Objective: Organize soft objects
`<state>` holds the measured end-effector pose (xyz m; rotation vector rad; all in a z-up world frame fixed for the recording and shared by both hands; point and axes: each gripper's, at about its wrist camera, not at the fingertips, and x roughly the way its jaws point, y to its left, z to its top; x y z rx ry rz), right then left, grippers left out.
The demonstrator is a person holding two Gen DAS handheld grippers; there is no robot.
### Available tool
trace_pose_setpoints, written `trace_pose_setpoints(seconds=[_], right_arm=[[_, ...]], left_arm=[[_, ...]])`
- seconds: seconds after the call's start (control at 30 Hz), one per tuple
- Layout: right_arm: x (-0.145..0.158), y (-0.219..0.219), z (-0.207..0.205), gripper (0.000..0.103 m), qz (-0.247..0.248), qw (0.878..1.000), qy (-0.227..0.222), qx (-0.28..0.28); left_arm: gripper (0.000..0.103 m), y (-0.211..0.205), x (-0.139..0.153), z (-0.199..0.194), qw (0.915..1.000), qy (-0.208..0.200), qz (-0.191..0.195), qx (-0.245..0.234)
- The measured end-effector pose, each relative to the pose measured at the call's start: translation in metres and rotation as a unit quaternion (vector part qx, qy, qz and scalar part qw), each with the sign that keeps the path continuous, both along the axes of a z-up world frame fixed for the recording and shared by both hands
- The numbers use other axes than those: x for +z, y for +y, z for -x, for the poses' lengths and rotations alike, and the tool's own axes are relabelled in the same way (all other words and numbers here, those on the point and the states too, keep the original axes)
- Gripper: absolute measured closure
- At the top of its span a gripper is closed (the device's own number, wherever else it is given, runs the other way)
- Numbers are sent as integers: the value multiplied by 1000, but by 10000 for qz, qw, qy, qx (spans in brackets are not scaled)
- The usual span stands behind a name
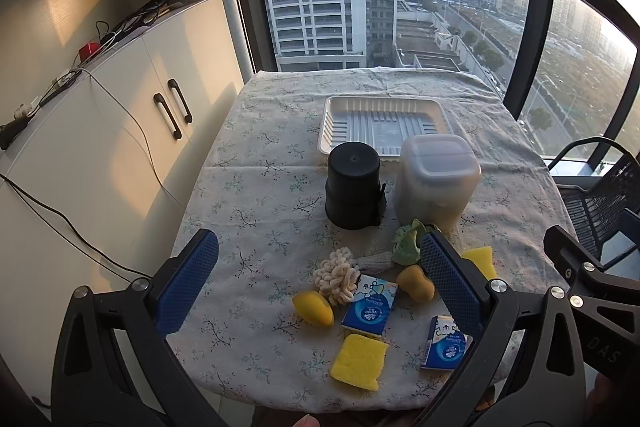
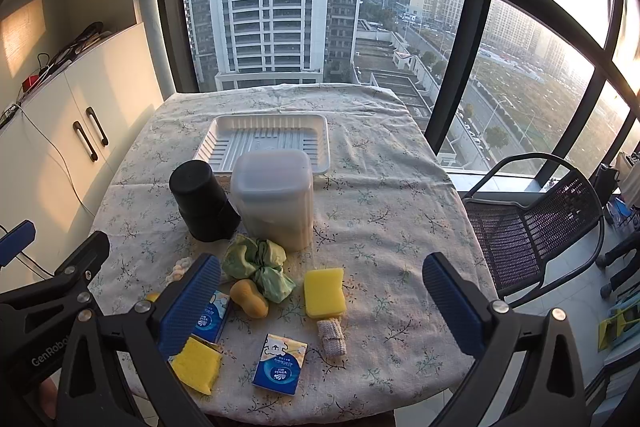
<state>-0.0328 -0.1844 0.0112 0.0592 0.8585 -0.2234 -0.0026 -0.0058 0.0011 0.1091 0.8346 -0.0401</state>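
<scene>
**A:** Both grippers hover over the near edge of the bench, and neither holds anything. The left gripper [image 1: 320,283] has its blue pads spread wide; the right gripper [image 2: 322,291] is spread just as wide.

**B:** And the soft things?

**A:** All loose on the floral cloth [image 2: 380,187] at the near end. A green crumpled cloth [image 2: 256,263] lies just in front of the translucent lidded tub [image 2: 274,195]. Touching its near side is a tan gourd-shaped sponge [image 2: 250,297].

**B:** The yellow ones?

**A:** One yellow sponge [image 2: 324,291] sits right of the gourd sponge, with a small knitted beige roll [image 2: 332,337] against its near edge. A second yellow sponge [image 1: 359,361] lies nearest the bench edge, and a yellow mango-shaped piece [image 1: 313,307] is to its left.

**B:** Tissues?

**A:** Two blue packs (same brand print): one tissue pack [image 1: 370,307] beside a cream chenille bundle [image 1: 336,277], another pack [image 1: 444,345] further right.

**B:** Containers?

**A:** A black cup [image 1: 352,183], upside down, stands left of the tub; behind them lies a white ribbed tray [image 1: 384,123], empty.
</scene>
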Motion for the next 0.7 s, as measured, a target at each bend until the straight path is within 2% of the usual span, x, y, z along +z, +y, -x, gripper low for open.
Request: trace_pose_setpoints(seconds=[0.7], right_arm=[[1,0,0,0,17,10000,8,1]], left_arm=[[0,3,2,-1,10000,-15,4,-14]])
